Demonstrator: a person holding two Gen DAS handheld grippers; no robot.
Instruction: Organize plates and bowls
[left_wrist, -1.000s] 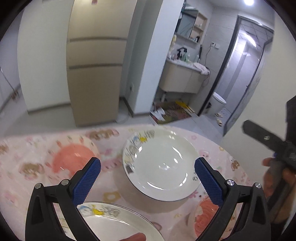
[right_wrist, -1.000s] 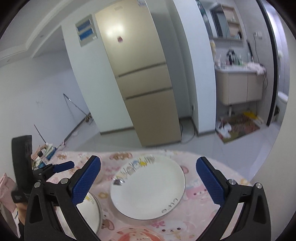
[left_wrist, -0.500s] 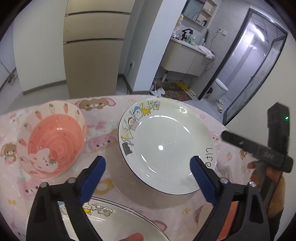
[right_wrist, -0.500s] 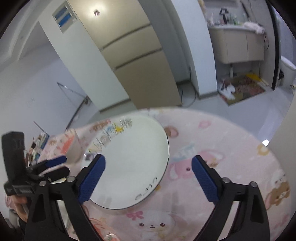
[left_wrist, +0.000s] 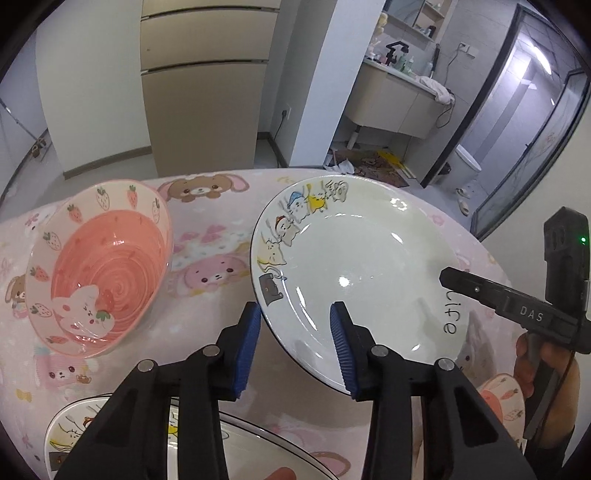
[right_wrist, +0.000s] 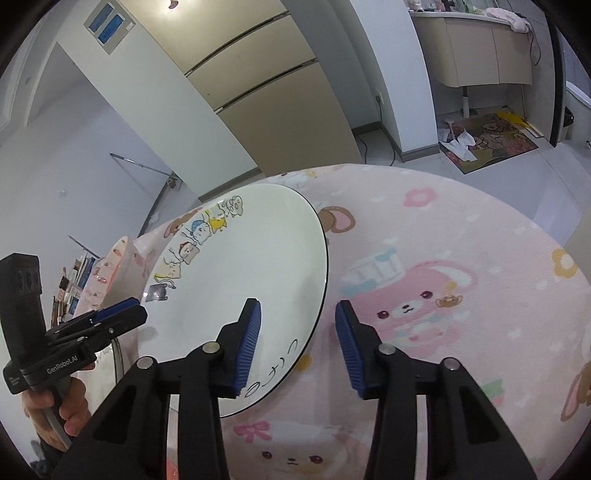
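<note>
A white plate with cartoon animals and the word "Life" (left_wrist: 362, 266) lies on the pink table; it also shows in the right wrist view (right_wrist: 243, 295). My left gripper (left_wrist: 295, 332) is open, its blue pads astride the plate's near rim. My right gripper (right_wrist: 297, 338) is open, straddling the plate's right rim; its body shows in the left wrist view (left_wrist: 517, 306). A pink strawberry bowl (left_wrist: 99, 269) sits left of the plate. A second cartoon plate (left_wrist: 110, 439) lies under my left gripper.
A round table with a pink cartoon cloth (right_wrist: 443, 258) carries everything. Another pink bowl's rim (left_wrist: 498, 398) peeks out near the right hand. A beige fridge (left_wrist: 203, 74) and a bathroom vanity (left_wrist: 399, 99) stand beyond the table.
Both grippers have moved in and down to the "Life" plate, and their jaws have narrowed from wide open to about half width on opposite rims.
</note>
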